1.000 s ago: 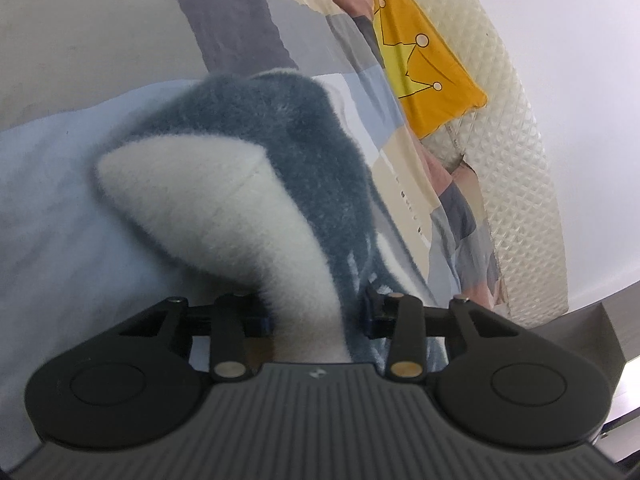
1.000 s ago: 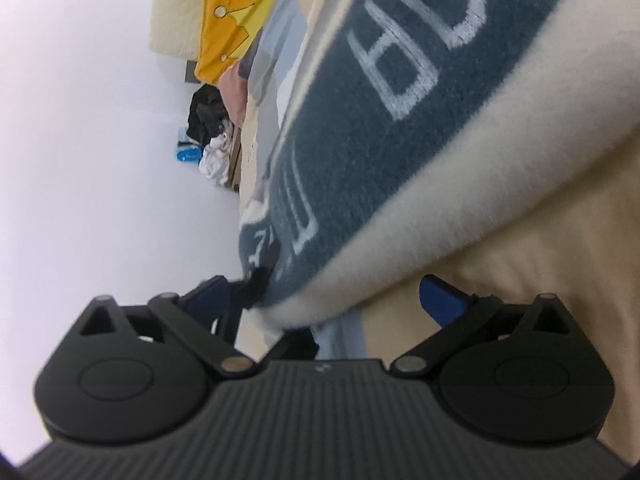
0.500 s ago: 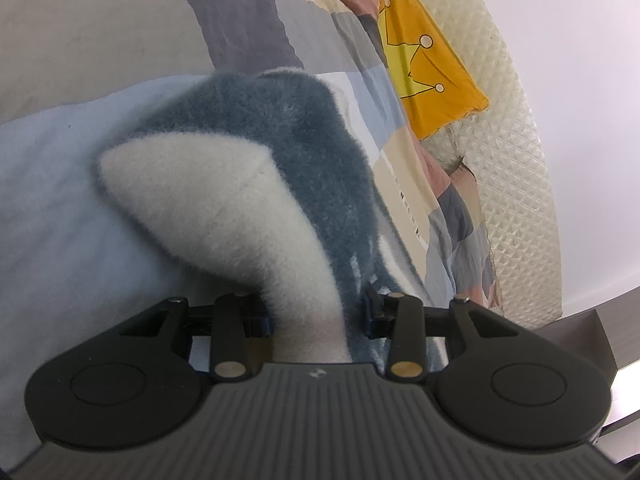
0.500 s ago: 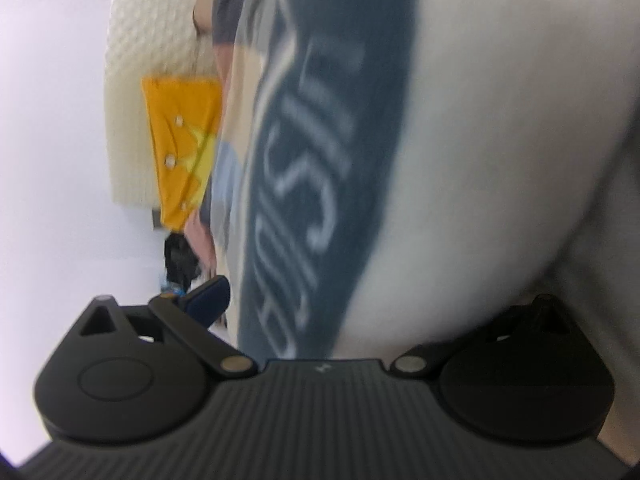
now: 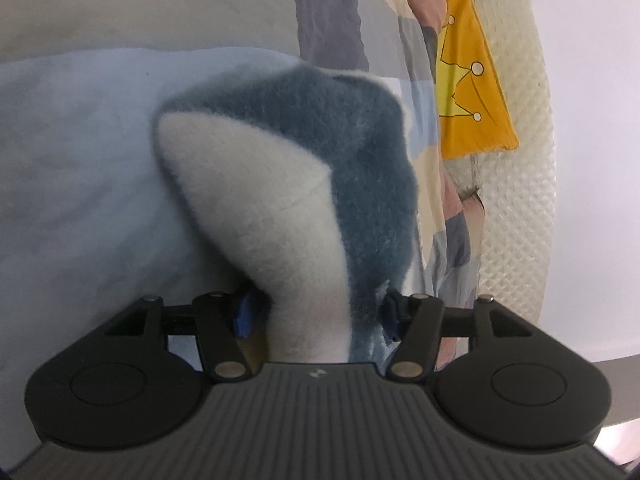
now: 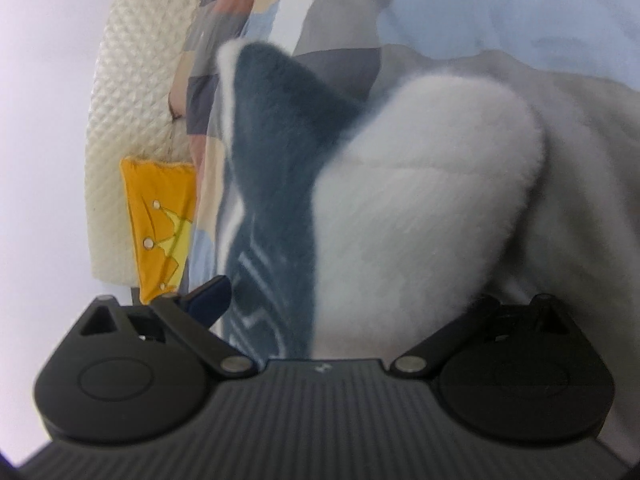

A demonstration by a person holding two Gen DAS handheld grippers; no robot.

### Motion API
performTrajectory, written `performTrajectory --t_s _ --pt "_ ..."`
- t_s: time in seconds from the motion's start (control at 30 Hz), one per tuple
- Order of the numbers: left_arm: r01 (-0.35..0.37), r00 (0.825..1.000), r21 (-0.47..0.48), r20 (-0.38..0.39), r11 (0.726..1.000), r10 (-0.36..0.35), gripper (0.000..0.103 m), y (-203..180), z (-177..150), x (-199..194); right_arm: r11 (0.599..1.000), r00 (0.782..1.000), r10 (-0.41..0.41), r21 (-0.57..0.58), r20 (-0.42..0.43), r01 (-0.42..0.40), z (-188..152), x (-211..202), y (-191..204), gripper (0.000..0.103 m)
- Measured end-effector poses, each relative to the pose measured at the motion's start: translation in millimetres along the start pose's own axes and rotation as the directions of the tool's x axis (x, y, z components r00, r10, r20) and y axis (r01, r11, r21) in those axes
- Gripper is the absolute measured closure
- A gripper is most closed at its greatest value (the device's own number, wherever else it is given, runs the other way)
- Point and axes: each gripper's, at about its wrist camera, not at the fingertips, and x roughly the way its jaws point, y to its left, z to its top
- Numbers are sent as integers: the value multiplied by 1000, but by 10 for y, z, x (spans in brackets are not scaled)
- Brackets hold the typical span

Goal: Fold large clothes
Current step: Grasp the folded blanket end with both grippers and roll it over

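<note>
Left wrist view: the left tool (image 5: 316,312) has a bunched fold of the fleece garment (image 5: 304,184) between its blue pads (image 5: 241,314), and its jaws are opening. A gap shows at the near pad, so I judge the grip is being let go to lay this part down. The garment is thick and fuzzy, slate blue outside and cream inside, standing up in a soft hump over the pale blue patch of the patchwork bedspread (image 5: 80,152). Beyond the garment, an orange crown cushion (image 5: 468,92) leans on the cream quilted headboard (image 5: 516,200).

Right wrist view: the right tool (image 6: 344,300) stands with its jaws wide, and the garment (image 6: 400,208) fills the space between them. One pad is hidden behind the cloth, so I cannot tell whether it is gripped. Pale lettering shows on the blue face, and the cream side bulges towards the camera. The cushion (image 6: 160,216) sits to the garment's left here.
</note>
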Motion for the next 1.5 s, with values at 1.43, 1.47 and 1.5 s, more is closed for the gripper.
performTrajectory --t_s 1.43,1.47,1.5 --pt "82 987 182 -150 980 -55 66 -1247 -406 -275 993 994 111 -37 -12 -111 549 -1286 457 53" --pt "84 985 192 -166 978 -52 66 -1329 -518 -221 993 994 111 -41 1 -111 644 -1367 458 53" --pt "88 981 199 -185 976 -51 66 -1439 -621 -152 993 994 112 -38 13 -111 732 -1428 444 53"
